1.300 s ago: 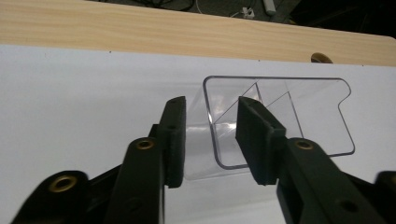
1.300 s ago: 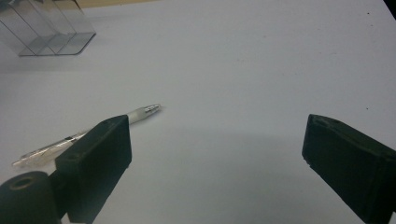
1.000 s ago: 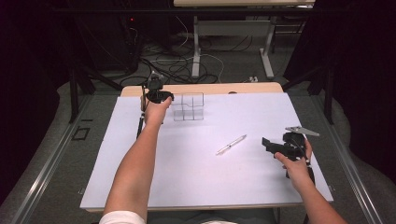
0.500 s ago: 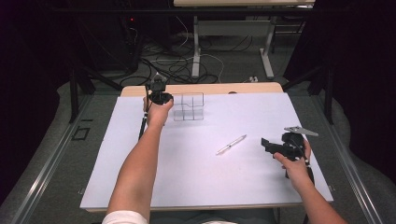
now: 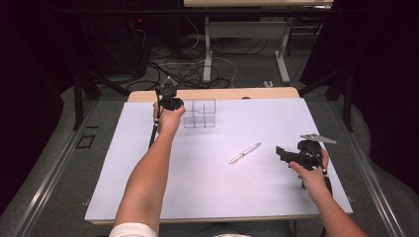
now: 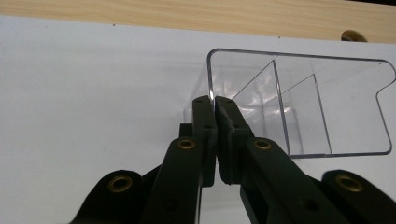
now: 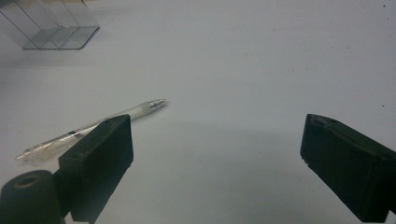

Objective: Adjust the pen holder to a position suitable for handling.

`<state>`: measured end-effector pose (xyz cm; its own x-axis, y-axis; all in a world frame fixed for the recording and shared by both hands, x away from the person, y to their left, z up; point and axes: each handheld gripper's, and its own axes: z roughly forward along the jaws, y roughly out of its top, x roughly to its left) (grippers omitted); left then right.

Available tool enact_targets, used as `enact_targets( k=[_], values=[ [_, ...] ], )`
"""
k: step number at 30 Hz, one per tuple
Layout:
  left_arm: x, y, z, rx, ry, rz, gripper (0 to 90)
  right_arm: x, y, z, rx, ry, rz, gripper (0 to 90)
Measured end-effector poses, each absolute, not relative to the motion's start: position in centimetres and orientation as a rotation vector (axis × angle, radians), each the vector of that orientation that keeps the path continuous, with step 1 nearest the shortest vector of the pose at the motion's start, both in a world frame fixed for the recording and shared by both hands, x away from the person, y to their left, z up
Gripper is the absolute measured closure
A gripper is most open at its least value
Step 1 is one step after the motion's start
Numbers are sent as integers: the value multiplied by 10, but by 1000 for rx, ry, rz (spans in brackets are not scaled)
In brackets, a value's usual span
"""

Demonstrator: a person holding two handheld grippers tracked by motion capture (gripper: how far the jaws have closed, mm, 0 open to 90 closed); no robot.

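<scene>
Near the far edge of the bench [image 5: 148, 197], towards its left corner, the left gripper [image 6: 215, 105] is clenched on the near-left wall of the clear organizer [image 6: 327, 107]; its jaws have just been closing, and in the left gripper view the thin transparent wall sits pinched between the two black tips. The organizer stands upright on the white sheet, just short of the wooden strip along the far edge.

Towards the right edge, the right gripper [image 7: 215, 154] is released, its jaws standing wide with nothing between them. The pen [image 7: 93, 126] lies flat a little left of it, roughly mid-bench and well apart from the organizer, with its tip pointing towards the far right corner.

My reading is that the left hand is steadying the organizer so the pen can go into it. To do that well, the grip on the wall should stay firm but gentle, since the plastic is thin and slick, and the organizer should sit flat rather than tipped. The right gripper would best approach the pen across its barrel near the middle, jaws straddling it squarely before closing.

Counted: one organizer with several compartments (the exact number is hard to tell through the clear walls), one pen, two grippers.
</scene>
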<state>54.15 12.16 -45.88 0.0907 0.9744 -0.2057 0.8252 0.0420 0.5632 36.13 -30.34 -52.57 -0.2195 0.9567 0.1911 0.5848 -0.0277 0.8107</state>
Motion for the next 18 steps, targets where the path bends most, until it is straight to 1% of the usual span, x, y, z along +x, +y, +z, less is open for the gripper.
enact_targets(
  k=[7,18],
  values=[
    [538,118,-457,1827,1789,367,883,362,-303,-526,1610,1826,1149,91],
    [519,120,-456,1840,1788,386,885,361,-300,-526,1622,1824,1153,95]
  ],
)
